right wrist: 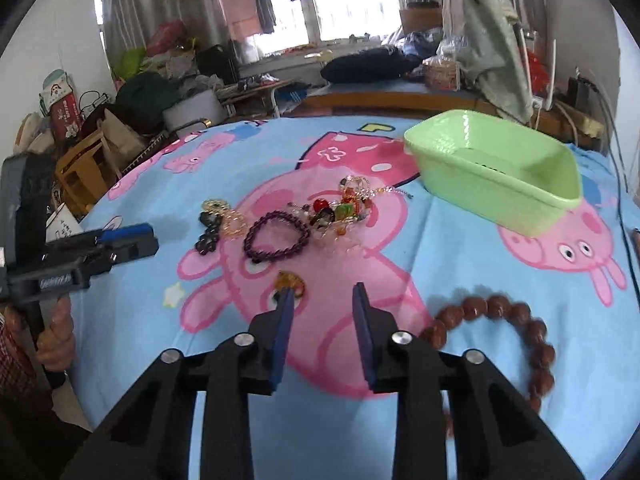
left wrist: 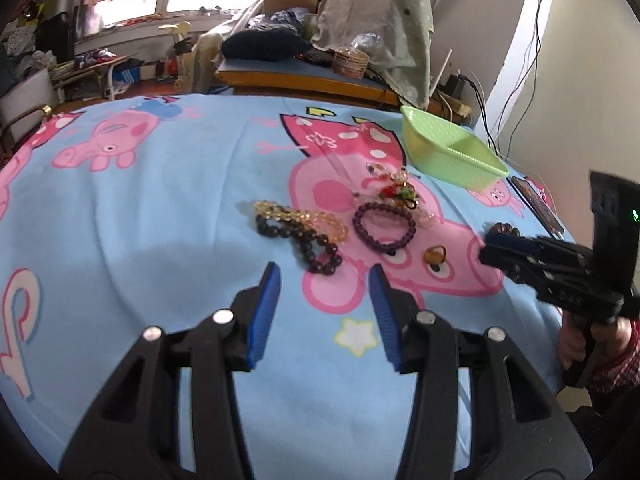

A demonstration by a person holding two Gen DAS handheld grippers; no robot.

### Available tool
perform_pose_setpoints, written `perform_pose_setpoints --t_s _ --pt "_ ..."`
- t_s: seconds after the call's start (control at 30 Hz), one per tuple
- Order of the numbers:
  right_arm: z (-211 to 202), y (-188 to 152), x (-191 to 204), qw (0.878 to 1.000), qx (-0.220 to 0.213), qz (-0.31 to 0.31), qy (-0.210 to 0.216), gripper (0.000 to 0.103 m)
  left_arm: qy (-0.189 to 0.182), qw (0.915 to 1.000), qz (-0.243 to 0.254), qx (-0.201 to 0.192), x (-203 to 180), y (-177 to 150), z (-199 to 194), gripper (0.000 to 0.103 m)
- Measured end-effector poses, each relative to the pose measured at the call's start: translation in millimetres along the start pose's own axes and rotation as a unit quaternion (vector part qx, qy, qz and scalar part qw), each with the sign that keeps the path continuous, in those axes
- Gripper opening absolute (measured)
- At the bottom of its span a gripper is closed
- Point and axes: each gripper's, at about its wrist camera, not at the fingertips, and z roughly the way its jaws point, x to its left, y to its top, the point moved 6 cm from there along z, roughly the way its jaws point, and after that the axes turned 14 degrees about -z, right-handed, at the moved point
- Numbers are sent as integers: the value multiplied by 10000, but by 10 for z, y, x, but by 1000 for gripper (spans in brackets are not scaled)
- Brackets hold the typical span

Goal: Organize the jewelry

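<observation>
The right gripper (right wrist: pixel 322 300) hangs with fingers wide over the amber ring (right wrist: pixel 290 281) on the bed sheet (right wrist: pixel 140 208). To take it cleanly, I'd lower both fingers around it before closing. The left gripper (left wrist: pixel 324 278), also wide, holds nothing. The purple bracelet (right wrist: pixel 277 235) lies near; the green basket (right wrist: pixel 496 180) waits beyond, empty.

The brown bead bracelet (right wrist: pixel 516 332) is partly hidden behind the right gripper (right wrist: pixel 322 296); the amber ring (right wrist: pixel 294 282) is half covered.
</observation>
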Motion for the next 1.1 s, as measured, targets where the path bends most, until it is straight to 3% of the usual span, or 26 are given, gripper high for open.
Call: perform_pose_setpoints --t_s 0.27,0.43,0.83,1.07,1.1 --pt "545 238 -140 9974 628 -318 150 0 -207 9995 188 153 -211 -18 116 44" --pt "584 253 -77 9948 620 -804 32 0 -254 9990 251 258 -281 -57 164 44" --pt "-185 -240 -322 9983 530 -206 -152 0 -520 9955 678 401 -673 -141 249 44" --pt "-1106 -507 -576 9971 -234 689 -245 0 -820 9878 1190 586 -1046 -281 326 45" --pt "-1176 -532 -581 9963 -302 774 -210 0 -875 9849 1361 608 -1153 -315 354 54"
